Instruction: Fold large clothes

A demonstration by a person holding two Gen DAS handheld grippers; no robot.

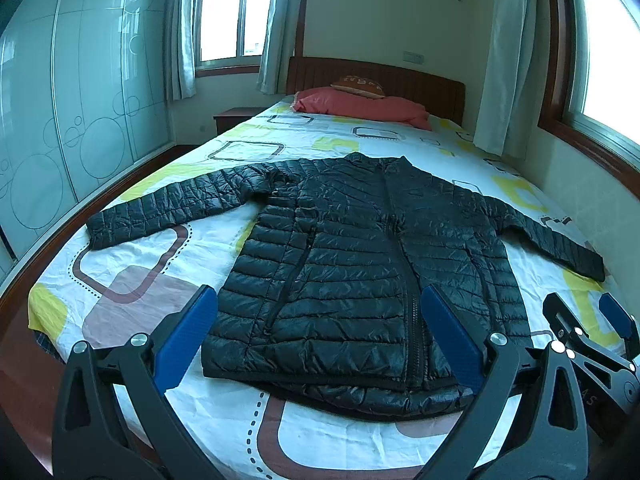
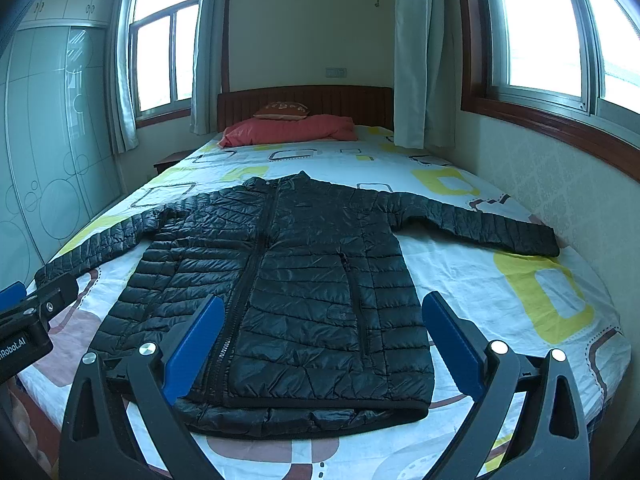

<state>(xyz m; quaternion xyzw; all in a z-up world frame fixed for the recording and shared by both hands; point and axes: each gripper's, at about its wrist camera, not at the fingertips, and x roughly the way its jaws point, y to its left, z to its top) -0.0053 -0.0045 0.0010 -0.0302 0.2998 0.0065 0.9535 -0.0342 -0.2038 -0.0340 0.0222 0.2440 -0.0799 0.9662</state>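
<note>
A black quilted puffer jacket (image 1: 360,264) lies flat on the bed, front up and zipped, hem toward me, both sleeves spread out sideways; it also shows in the right wrist view (image 2: 296,280). My left gripper (image 1: 320,300) is open and empty, held above the hem's left half. My right gripper (image 2: 324,304) is open and empty above the hem's right half; it also shows at the right edge of the left wrist view (image 1: 588,312). The left gripper's body shows at the left edge of the right wrist view (image 2: 24,320).
The bed (image 1: 132,280) has a white sheet with yellow and brown squares. A pink pillow (image 2: 288,130) and a small orange cushion (image 2: 282,110) lie at the wooden headboard (image 2: 360,104). A glass wardrobe (image 1: 60,120) stands on the left, a wall (image 2: 560,200) runs along the right.
</note>
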